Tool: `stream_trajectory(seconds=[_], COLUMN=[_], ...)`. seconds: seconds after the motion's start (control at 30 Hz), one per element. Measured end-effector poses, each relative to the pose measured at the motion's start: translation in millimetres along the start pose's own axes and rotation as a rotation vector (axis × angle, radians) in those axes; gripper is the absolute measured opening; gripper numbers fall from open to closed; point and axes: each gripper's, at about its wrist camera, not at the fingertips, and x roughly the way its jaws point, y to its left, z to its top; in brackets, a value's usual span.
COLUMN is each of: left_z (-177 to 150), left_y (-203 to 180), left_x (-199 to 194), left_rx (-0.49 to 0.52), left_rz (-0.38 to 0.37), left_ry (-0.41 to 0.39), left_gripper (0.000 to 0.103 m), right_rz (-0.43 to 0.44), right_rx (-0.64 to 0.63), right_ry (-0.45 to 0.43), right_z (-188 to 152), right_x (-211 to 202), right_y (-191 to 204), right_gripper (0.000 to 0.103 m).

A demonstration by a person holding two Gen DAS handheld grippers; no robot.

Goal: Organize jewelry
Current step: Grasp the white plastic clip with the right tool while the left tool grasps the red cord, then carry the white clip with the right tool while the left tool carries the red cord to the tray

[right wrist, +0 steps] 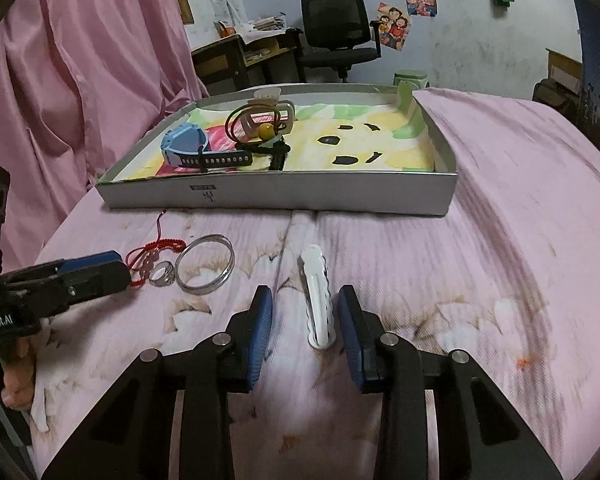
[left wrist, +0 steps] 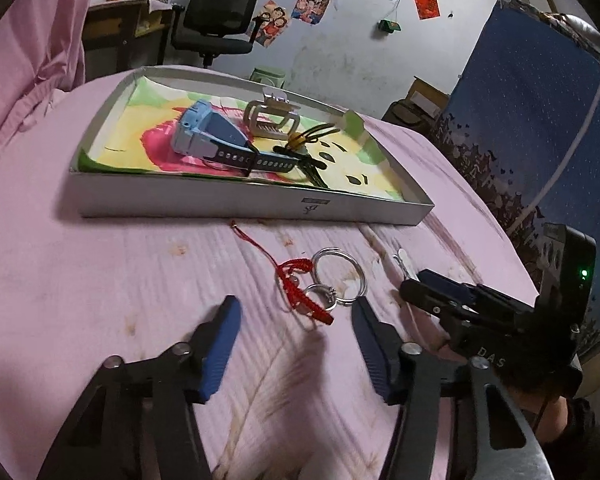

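Four pieces lie loose before your tray (right wrist: 276, 196): one red cord bracelet (left wrist: 300, 292), one small ring (left wrist: 320, 296), one bangle (right wrist: 206, 264), one white clip (right wrist: 318, 300). Your right gripper (right wrist: 305, 334) gapes astride the clip; your left gripper (left wrist: 296, 344) gapes just short of the ring, bare pink sheet around both

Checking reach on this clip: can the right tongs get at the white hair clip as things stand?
Probably yes: the right tongs are open with the white hair clip lying lengthwise between their fingers on the pink sheet, nothing in between.
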Motion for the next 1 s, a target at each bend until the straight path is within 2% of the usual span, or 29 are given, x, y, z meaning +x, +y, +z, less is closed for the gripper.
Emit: stream_trajectory(seconds=[0.07, 0.17, 0.33, 0.4, 0.53, 1.0], left_z=[0.6, 0.3, -2.8, -4.7, -7.2, -17.7], left_y=[-1.2, 0.3, 10.1, 14.2, 16.7, 12.0], left_x=[4.4, 9.4, 12.0, 11.5, 10.0, 1.5], left_rx=[0.0, -0.007, -0.056, -0.073, -0.078, -0.035], left_rz=[-0.008, -0.018, -0.017, -0.022, -0.025, -0.016], left_ry=[0.013, 0.027, 0.027, 0.024, 0.015, -0.018], left_gripper=[0.043, 0.03, 0.012, 0.009, 0.006, 0.005], right_rz=[0.011, 0.034, 0.105, 0.114, 0.131, 0.126], right_rx=[0.017, 0.052, 0.083, 0.087, 0.101, 0.086], right_ry=[0.012, 0.019, 0.032, 0.028, 0.018, -0.045], right_z=[2.8, 4.0, -0.1, -3.5, -8.4, -19.6], right_x=[5.4, 10.3, 15.4, 15.0, 12.7, 0.3], right_y=[-1.9, -6.9, -11.1, -10.9, -10.2, -4.3], right_gripper=[0.031, 0.024, 0.022, 0.019, 0.011, 0.011])
